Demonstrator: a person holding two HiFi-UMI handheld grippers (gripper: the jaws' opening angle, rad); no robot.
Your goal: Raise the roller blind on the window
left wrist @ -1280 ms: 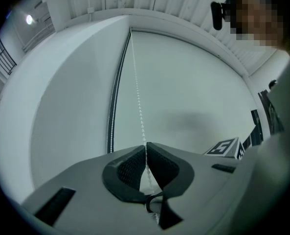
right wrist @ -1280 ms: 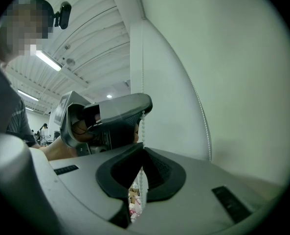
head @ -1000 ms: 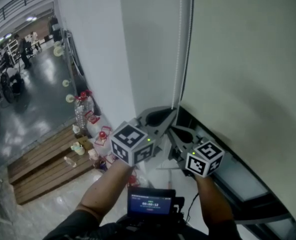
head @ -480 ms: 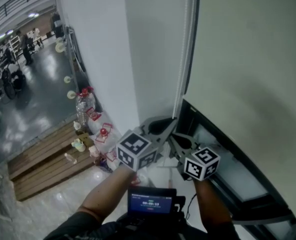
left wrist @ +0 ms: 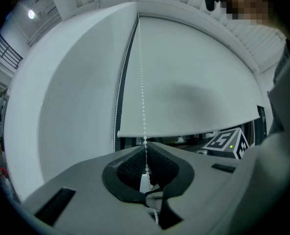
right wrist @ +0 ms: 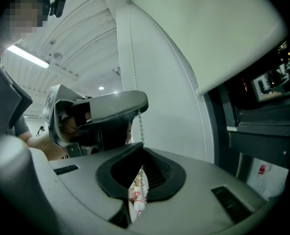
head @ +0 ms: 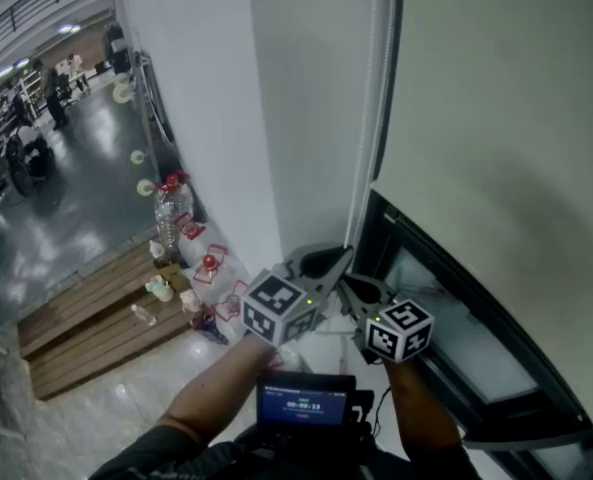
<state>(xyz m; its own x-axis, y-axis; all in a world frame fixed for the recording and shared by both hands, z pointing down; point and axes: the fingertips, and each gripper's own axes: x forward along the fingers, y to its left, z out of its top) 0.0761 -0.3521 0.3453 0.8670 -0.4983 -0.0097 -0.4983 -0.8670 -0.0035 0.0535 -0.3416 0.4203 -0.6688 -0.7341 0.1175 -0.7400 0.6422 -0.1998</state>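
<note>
White chain (left wrist: pixel 142 82) clamped between jaws (both pairs).

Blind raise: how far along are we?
Done: blind bottom edge is lifted, a strip of window shows. In hand: left gripper and right gripper both shut on the bead chain. Left: blind covers most of the window; more pulls likely.

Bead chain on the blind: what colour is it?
White bead chain, clearest in the left gripper view.
</note>
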